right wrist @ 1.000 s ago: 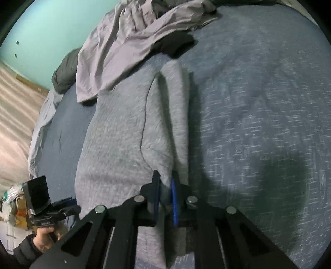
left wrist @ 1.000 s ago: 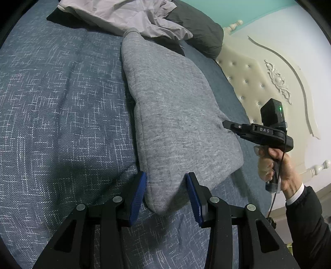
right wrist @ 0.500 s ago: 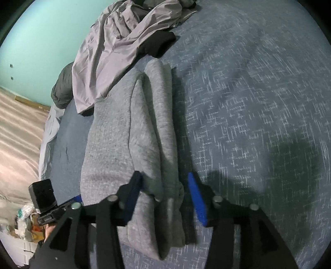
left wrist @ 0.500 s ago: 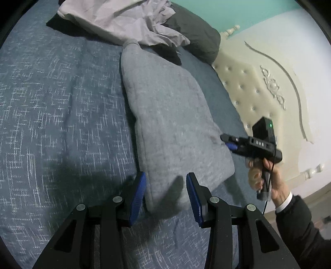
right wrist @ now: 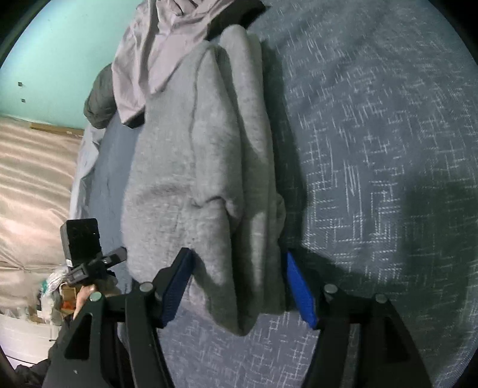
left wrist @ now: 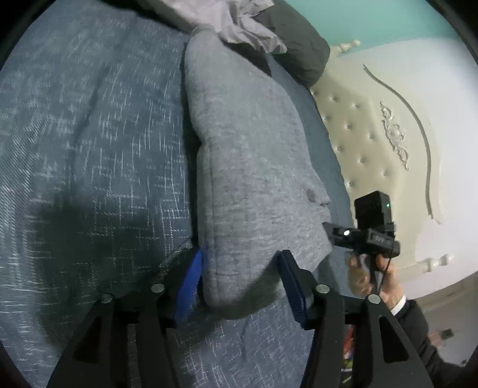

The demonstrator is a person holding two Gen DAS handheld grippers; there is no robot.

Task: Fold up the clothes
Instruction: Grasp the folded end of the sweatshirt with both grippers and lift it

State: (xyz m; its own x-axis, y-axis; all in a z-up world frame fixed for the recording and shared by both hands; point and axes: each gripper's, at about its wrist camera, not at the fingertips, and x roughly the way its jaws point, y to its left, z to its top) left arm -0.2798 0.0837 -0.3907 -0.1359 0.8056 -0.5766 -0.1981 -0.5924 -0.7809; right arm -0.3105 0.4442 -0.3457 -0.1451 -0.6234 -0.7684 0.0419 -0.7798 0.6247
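A grey knit garment [left wrist: 248, 149], folded into a long strip, lies on the blue bedspread [left wrist: 89, 149]. Its near end sits between the blue pads of my left gripper [left wrist: 241, 253], whose jaws are opening and do not press on it. In the right wrist view the same garment [right wrist: 185, 167] shows its layered edge, with its other end lying loose between the widening jaws of my right gripper [right wrist: 237, 253]. A hand holds each gripper in the other's view: the right gripper [left wrist: 358, 235] and the left gripper [right wrist: 89, 259].
A crumpled lilac garment [left wrist: 239, 27] and a dark pillow [left wrist: 298, 50] lie at the garment's far end. A cream tufted headboard [left wrist: 358, 134] borders the bed. Beside the bed are pale striped fabric [right wrist: 30, 179] and some clutter [right wrist: 56, 286].
The right gripper, shut on the garment's fold a second ago, has opened and let it go. The left jaws have widened. Both grippers have sunk closer to the garment.
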